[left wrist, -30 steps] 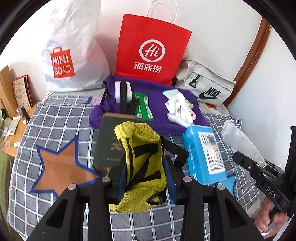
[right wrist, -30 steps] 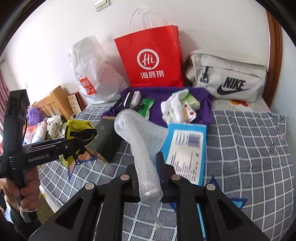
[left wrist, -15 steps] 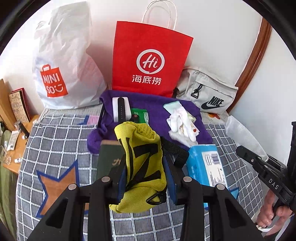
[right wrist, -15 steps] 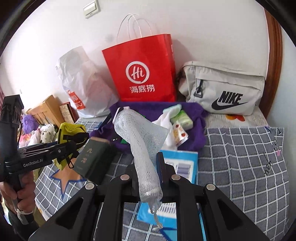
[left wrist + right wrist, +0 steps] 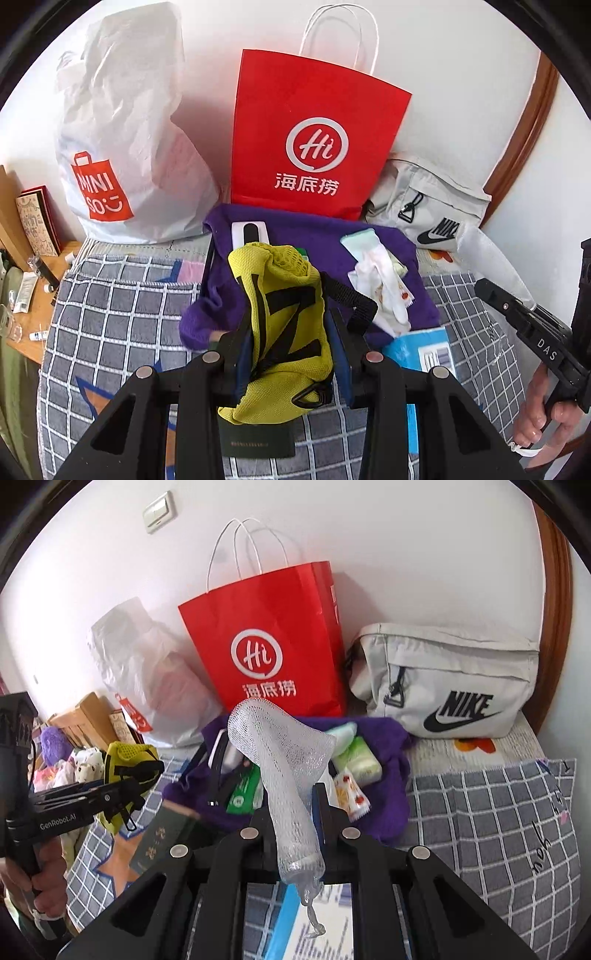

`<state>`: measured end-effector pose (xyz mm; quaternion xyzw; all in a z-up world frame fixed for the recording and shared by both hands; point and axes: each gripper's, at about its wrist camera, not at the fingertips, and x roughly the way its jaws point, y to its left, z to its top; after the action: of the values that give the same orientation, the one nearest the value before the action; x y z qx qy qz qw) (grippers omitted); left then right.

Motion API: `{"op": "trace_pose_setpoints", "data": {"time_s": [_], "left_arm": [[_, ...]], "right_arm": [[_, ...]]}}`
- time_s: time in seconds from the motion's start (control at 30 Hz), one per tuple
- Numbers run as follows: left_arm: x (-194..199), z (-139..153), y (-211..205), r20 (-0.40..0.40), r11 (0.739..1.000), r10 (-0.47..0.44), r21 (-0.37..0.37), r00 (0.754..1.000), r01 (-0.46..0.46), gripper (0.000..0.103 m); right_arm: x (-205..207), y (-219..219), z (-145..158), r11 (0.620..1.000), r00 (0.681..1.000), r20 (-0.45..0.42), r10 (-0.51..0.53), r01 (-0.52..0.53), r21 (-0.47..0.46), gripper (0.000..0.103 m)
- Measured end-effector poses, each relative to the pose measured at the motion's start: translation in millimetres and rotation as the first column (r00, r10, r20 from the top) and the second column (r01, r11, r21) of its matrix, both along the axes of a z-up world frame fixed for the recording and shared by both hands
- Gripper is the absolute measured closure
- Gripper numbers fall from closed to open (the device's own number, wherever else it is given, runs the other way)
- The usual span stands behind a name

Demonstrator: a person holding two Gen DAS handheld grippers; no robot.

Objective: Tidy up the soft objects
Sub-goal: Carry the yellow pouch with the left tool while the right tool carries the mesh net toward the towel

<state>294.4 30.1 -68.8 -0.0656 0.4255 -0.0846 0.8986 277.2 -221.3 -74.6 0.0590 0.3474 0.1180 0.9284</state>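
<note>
My left gripper is shut on a yellow mesh pouch with black straps, held above the bed. In the right wrist view that pouch shows at the left in the left gripper. My right gripper is shut on a white net bag that stands up between its fingers; the same net bag shows at the right edge of the left wrist view. A purple cloth lies ahead with a white sock bundle and small packets on it.
Against the wall stand a red paper bag, a white plastic shopping bag and a grey Nike bag. A blue tissue pack and a dark green booklet lie on the grey checked blanket. A wooden side table is at left.
Both grippers have moved forward toward the wall with their loads; the bags and purple cloth look nearer, and the booklet and tissue pack have slid under the fingers.
</note>
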Motion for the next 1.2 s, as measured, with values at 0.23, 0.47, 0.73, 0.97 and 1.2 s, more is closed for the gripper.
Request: {"op": "trace_pose_setpoints", "data": {"time_s": [0.23,0.47,0.73,0.97,1.2], "left_arm": [[26.5,-6.2,3.5,-0.019,1.0,0.01,-0.015,1.0,-0.011,0.068],[56.1,-12.8,6.3,-0.039,0.999,0.019,-0.037,0.999,-0.02,0.068],[86.1,-25.2,-6.2,-0.053,1.0,0.006,-0.019,0.999,-0.007,0.067],[111.4,-45.8,-16.5,-0.093,0.999,-0.021,-0.042,0.995,0.017,0.067],[125.7,-70.1,-20.8,-0.137,0.996,-0.061,-0.065,0.989,0.052,0.067]], "right_arm": [[38.4,3.3,1.7,1.0,1.0,0.007,0.009,-0.009,-0.003,0.09],[79.7,2.5,-4.0,1.0,1.0,-0.002,0.008,-0.008,-0.012,0.09],[113.0,-5.5,-33.7,1.0,0.998,-0.062,0.001,-0.001,0.0,0.09],[135.7,-16.5,-71.2,1.0,0.985,-0.173,-0.016,0.013,-0.014,0.09],[149.1,-12.2,-97.0,0.999,0.971,-0.241,0.0,-0.009,-0.036,0.09]]}}
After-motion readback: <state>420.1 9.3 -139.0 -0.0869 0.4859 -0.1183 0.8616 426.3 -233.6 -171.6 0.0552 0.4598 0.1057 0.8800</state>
